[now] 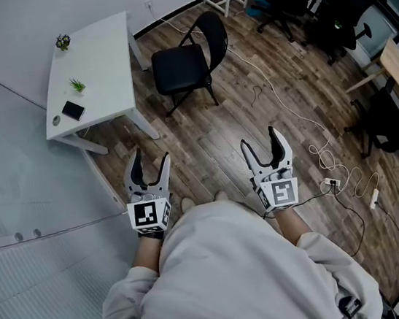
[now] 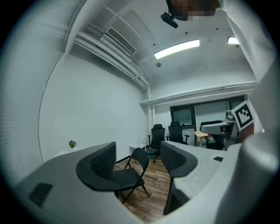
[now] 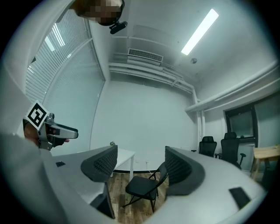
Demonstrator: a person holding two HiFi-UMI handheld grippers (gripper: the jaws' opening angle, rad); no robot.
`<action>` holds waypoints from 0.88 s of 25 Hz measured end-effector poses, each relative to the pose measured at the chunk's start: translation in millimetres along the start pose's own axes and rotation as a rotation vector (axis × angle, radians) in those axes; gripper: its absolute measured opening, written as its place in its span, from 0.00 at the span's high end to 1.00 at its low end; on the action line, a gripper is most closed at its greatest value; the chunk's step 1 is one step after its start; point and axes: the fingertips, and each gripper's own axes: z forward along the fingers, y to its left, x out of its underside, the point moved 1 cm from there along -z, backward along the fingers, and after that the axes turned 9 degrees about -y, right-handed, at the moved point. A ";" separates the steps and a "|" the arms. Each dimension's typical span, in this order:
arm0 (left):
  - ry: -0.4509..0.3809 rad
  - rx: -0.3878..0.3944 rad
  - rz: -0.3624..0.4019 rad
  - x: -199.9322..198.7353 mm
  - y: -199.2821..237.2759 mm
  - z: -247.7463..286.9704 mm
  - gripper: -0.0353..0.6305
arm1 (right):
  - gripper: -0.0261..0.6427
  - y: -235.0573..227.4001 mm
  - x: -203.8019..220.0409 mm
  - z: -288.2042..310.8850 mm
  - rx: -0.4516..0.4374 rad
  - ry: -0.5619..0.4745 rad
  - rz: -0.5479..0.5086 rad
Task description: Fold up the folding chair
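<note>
left gripper point(image 1: 150, 162): jaws spread, nothing between | right gripper point(image 1: 261, 140): jaws spread, nothing between | folding chair point(image 1: 181, 68): unfolded on wood floor point(image 1: 228, 125), well ahead of both (just beside white table point(image 1: 100, 55))

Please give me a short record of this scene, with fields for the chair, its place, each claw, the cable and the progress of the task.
chair: black folding chair, unfolded, standing on its legs
place: beside the white table, ahead of the person
left claw: open, nothing between the jaws, apart from the chair
right claw: open, nothing between the jaws, apart from the chair
cable: white cable runs across the floor past the chair
task: not started; chair not touched yet
</note>
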 end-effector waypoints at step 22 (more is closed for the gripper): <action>0.041 -0.070 0.019 19.2 -34.2 42.8 0.35 | 0.32 -75.6 14.7 0.8 -0.017 -0.016 -0.019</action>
